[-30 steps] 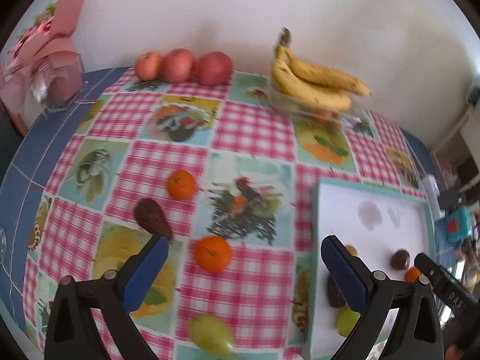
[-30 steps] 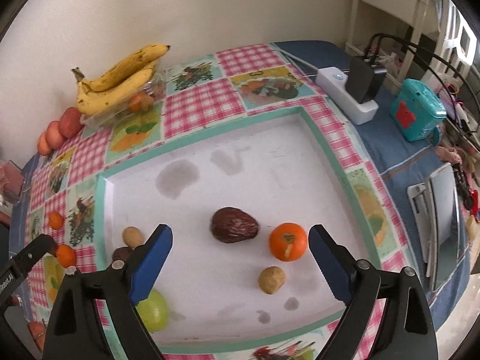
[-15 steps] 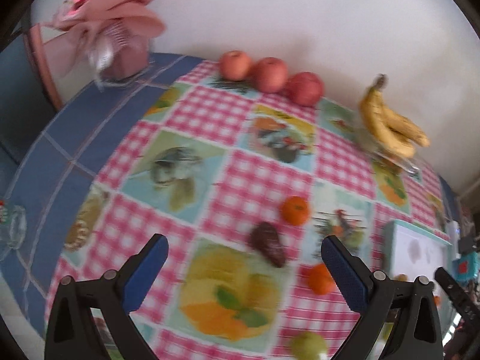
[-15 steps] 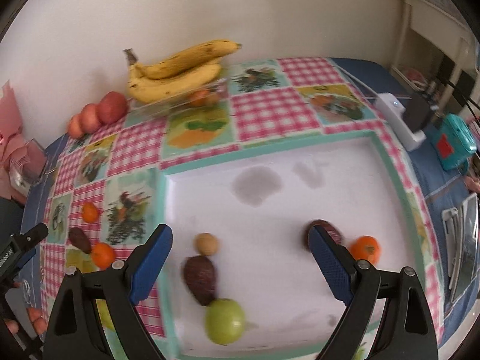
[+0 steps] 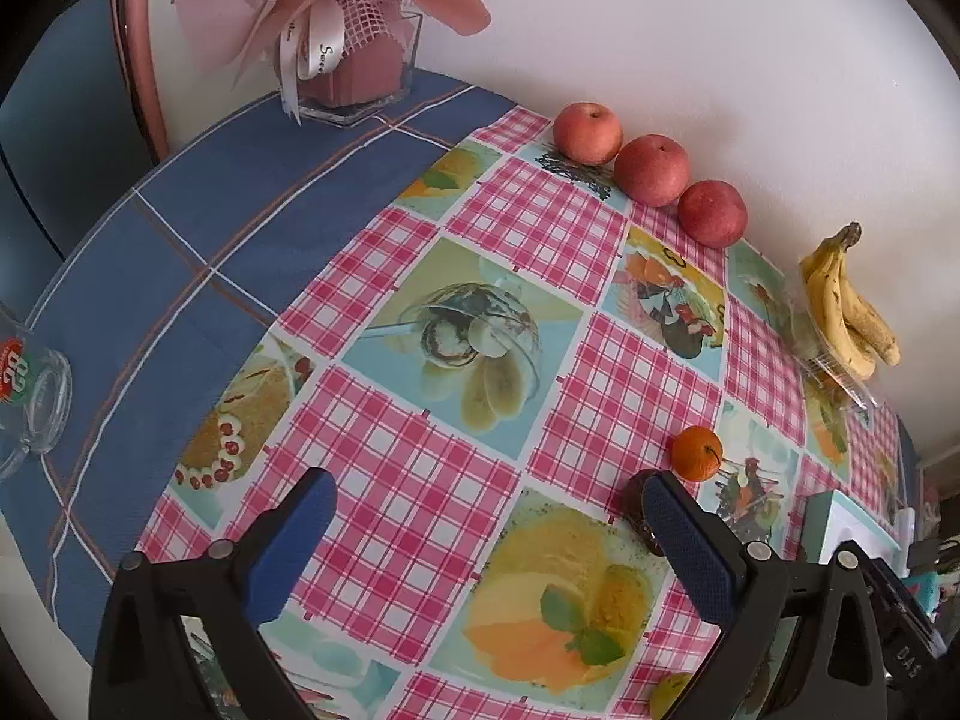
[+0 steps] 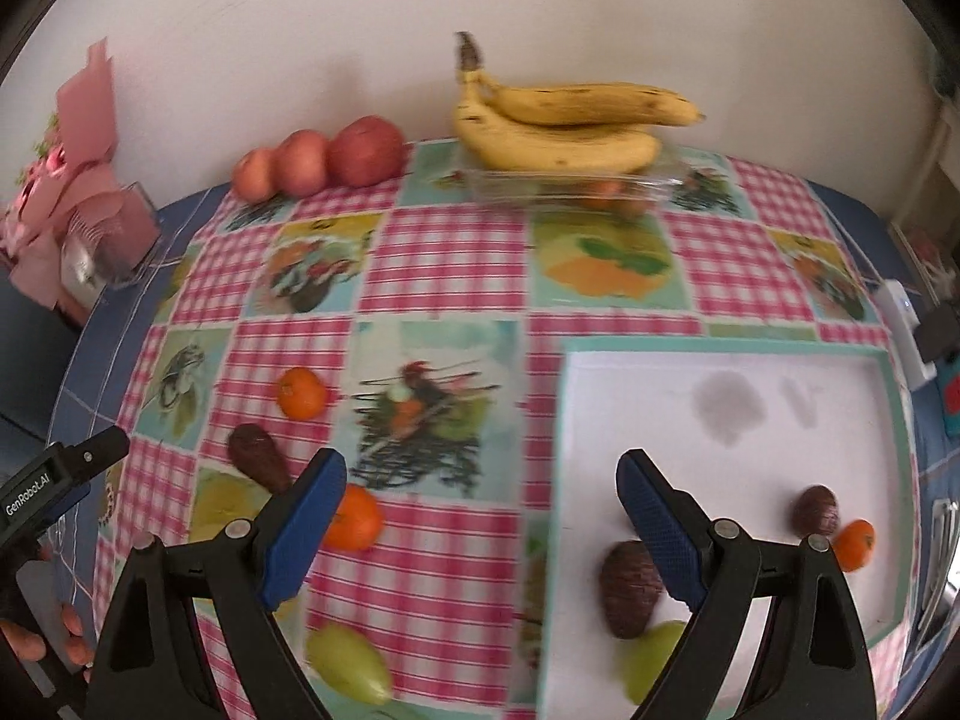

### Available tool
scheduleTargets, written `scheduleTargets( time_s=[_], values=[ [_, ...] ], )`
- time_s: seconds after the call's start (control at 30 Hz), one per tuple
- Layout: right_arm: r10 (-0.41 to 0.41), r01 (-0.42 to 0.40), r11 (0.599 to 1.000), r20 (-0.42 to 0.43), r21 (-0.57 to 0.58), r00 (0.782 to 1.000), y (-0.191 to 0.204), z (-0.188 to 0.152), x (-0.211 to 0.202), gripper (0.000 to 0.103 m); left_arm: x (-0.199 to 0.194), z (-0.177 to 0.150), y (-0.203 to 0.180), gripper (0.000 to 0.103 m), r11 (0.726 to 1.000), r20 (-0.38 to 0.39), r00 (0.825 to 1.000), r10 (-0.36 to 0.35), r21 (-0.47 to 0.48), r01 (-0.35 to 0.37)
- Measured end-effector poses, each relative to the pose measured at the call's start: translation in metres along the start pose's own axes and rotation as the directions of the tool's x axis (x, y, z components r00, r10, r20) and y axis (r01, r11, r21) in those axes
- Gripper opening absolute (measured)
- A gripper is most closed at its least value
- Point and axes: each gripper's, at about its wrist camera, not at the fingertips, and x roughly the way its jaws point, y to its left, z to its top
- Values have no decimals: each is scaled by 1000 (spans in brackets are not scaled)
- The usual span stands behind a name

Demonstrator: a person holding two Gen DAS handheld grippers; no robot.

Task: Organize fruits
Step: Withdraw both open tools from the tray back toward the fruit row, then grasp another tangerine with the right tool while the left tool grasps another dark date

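Observation:
My left gripper [image 5: 489,540] is open over the checked tablecloth, nothing between its fingers. A mandarin [image 5: 696,452] and a dark avocado [image 5: 637,495] lie by its right finger; a green pear [image 5: 669,693] shows at the bottom edge. My right gripper [image 6: 480,525] is also open, above the cloth beside the white tray [image 6: 720,349]. On the cloth lie two mandarins [image 6: 302,393] [image 6: 354,519], an avocado [image 6: 258,465] and a green pear [image 6: 348,663]. In the tray sit an avocado [image 6: 627,588], a green fruit [image 6: 651,660], a dark fruit [image 6: 815,510] and a mandarin [image 6: 855,545].
Three apples [image 5: 651,171] line the wall, with bananas [image 6: 564,126] on a clear plastic box [image 6: 570,186]. A pink-wrapped vase [image 5: 354,60] and a glass ashtray [image 5: 30,402] stand on the blue cloth at left. A white power strip [image 6: 906,324] lies right of the tray.
Both grippers have swung left and stayed open. The right one has left the tray and now hangs over the cloth. The left one has moved off the loose fruit toward the blue cloth.

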Motion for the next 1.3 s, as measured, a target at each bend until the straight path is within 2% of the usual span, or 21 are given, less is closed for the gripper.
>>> scheduleTargets(
  time_s=[0.2, 0.4, 0.7, 0.9, 0.93, 1.0, 1.1, 1.17, 1.23, 1.3],
  values=[
    [3, -3, 999, -9, -42, 1000, 24, 2, 10, 92, 17, -3, -14, 102, 999, -48, 998, -36, 19, 37],
    [-1, -6, 997, -88, -82, 996, 37, -9, 38, 86, 45, -13, -38, 99, 995, -127, 988, -82, 45, 89],
    [-8, -12, 993, -160, -121, 987, 45, -21, 63, 85, 64, -16, -55, 90, 990, -150, 983, -104, 76, 116],
    [-1, -23, 990, -172, -136, 985, 48, -24, 67, 78, 69, -17, -61, 79, 987, -168, 978, -123, 80, 138],
    [-3, -21, 990, -172, -142, 985, 49, -24, 67, 77, 70, -17, -62, 75, 986, -170, 977, -130, 83, 146],
    [15, -41, 989, -178, -144, 984, 51, -25, 67, 66, 71, -18, -66, 67, 984, -174, 975, -139, 90, 156],
    [25, -53, 987, -181, -151, 983, 53, -27, 68, 58, 72, -17, -68, 56, 979, -182, 969, -169, 84, 186],
    [35, -64, 986, -182, -154, 983, 55, -26, 67, 54, 71, -17, -70, 44, 976, -181, 966, -183, 88, 201],
    [38, -67, 985, -182, -157, 983, 56, -26, 67, 52, 70, -17, -71, 37, 973, -184, 964, -192, 90, 211],
    [45, -74, 986, -185, -151, 982, 54, -27, 67, 51, 70, -17, -72, 34, 972, -191, 961, -199, 86, 219]
  ],
)
